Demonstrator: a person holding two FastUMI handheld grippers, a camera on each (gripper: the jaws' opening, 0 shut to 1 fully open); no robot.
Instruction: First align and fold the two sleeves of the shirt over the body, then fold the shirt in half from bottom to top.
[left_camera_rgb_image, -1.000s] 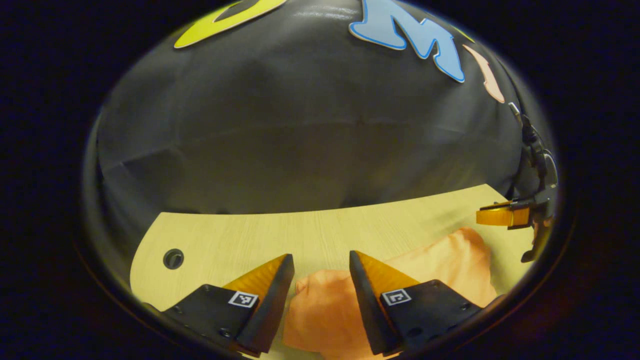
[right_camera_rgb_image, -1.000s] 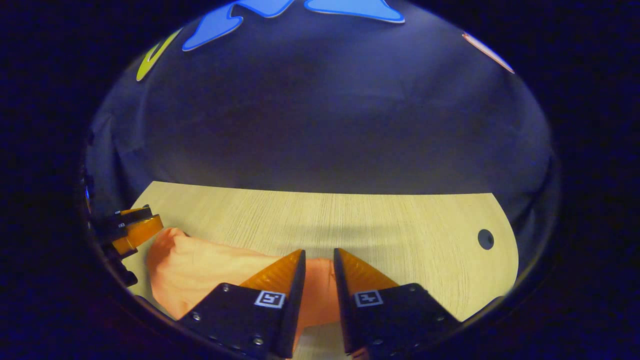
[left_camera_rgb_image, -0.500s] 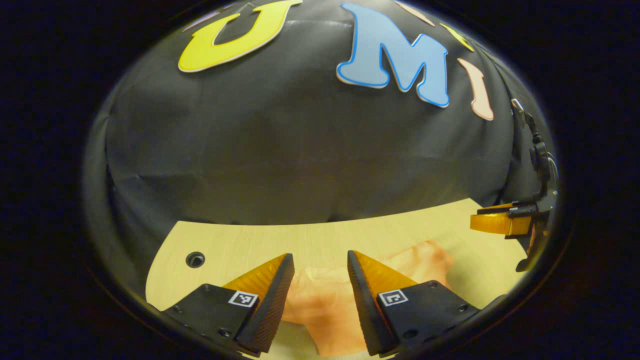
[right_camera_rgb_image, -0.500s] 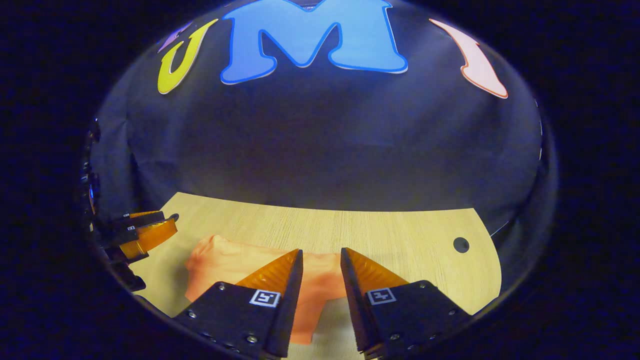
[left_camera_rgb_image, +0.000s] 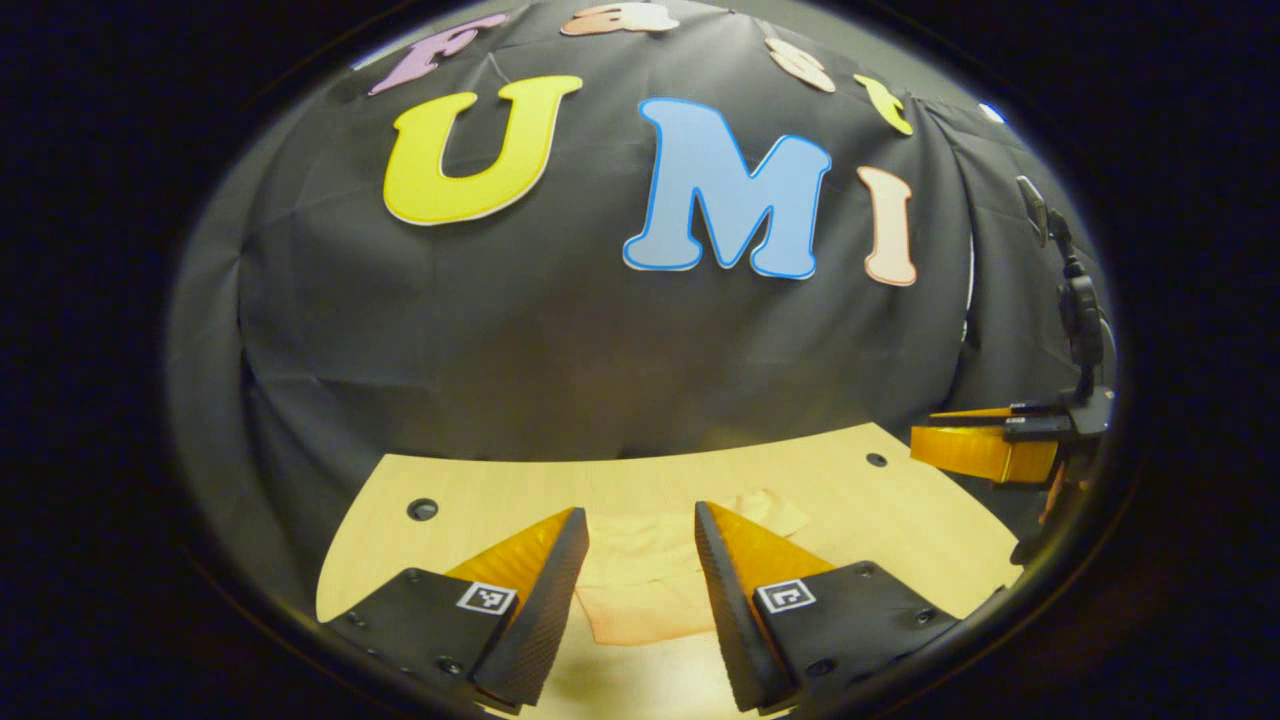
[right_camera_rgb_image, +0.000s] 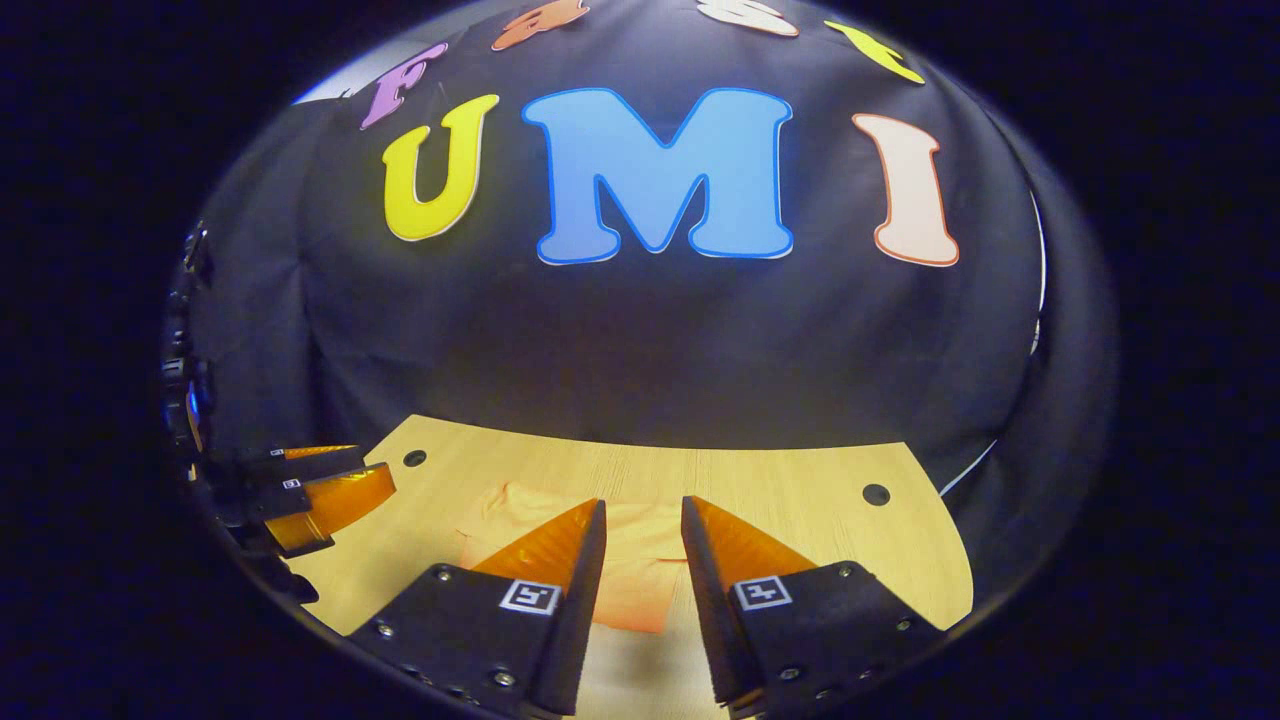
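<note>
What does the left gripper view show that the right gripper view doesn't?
Left gripper view: the right gripper, off at the right edge. Right gripper view: the left gripper, at the left edge. Both: the orange shirt lying folded on the wooden table, seen between that camera's own open fingers.

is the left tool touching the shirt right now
Apart. In the right gripper view the left tool hangs off to the side of the shirt, with bare table between them; its jaws stand open.
</note>
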